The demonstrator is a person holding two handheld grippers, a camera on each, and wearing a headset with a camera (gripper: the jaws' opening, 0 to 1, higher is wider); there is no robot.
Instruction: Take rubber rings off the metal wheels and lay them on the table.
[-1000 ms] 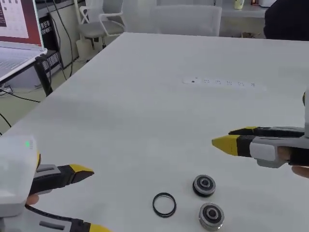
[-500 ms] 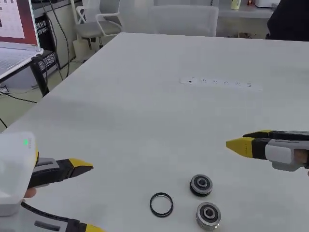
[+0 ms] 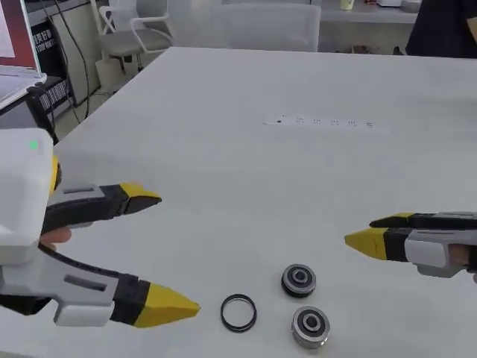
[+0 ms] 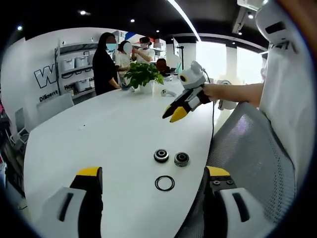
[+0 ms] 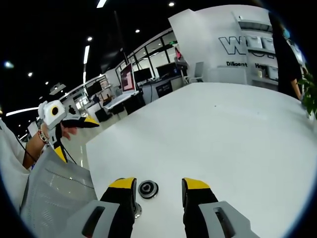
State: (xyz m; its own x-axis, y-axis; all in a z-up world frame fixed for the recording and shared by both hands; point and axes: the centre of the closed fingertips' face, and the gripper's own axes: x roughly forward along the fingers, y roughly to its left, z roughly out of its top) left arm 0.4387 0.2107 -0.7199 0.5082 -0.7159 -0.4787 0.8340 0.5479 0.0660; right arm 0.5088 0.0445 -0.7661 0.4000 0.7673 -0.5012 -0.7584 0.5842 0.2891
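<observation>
Right gripper view | right tool (image 5: 159, 183) apart, jaw hides part of one wheel (image 5: 137, 210) | left tool (image 3: 173, 252) apart

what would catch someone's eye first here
Two yellow-tipped grippers face each other over the white table: the left gripper, jaws spread wide, at lower left, and the right gripper at right. Between them, near the front edge, lie a loose black rubber ring, the far wheel and the near wheel.
</observation>
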